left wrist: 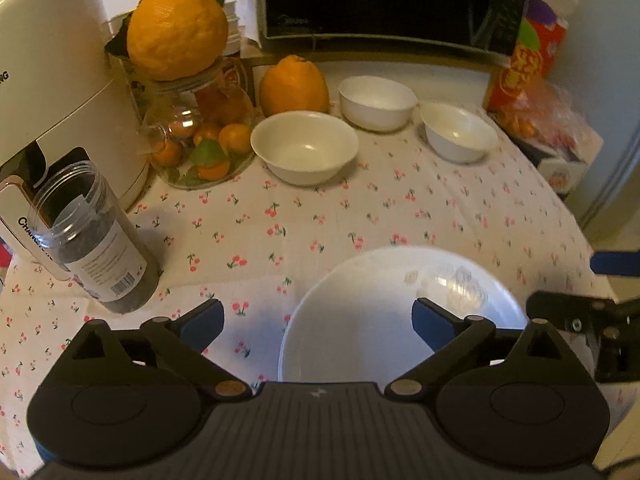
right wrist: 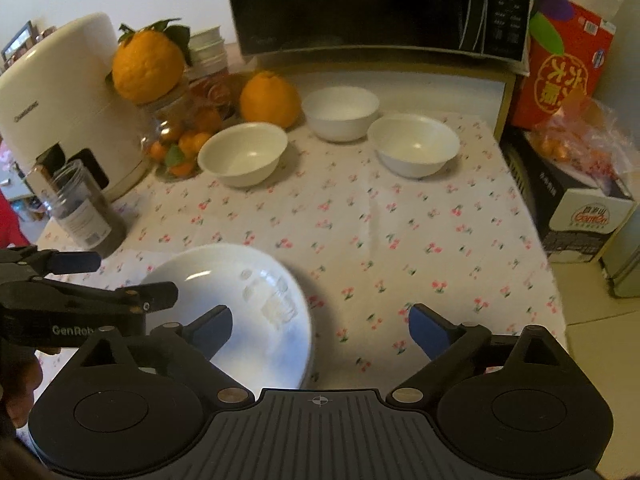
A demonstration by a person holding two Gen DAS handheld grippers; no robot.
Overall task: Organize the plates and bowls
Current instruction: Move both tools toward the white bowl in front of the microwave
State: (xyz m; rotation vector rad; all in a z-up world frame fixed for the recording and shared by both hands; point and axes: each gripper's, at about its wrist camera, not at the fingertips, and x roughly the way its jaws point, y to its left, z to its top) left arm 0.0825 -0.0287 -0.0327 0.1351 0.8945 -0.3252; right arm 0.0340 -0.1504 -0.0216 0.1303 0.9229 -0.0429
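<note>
A white plate lies flat on the cherry-print tablecloth, close in front of both grippers. My left gripper is open above the plate's left rim, one finger over the plate and one over the cloth, holding nothing. My right gripper is open over the plate's right rim, also with nothing in it. Each gripper shows at the edge of the other's view, the left gripper and the right gripper. Three white bowls stand apart at the back: left bowl, middle bowl, right bowl.
A cream appliance and a dark plastic jar stand at the left. Behind them are a glass jar of small oranges and two large citrus fruits. A microwave, a red box and cartons line the back and right edge.
</note>
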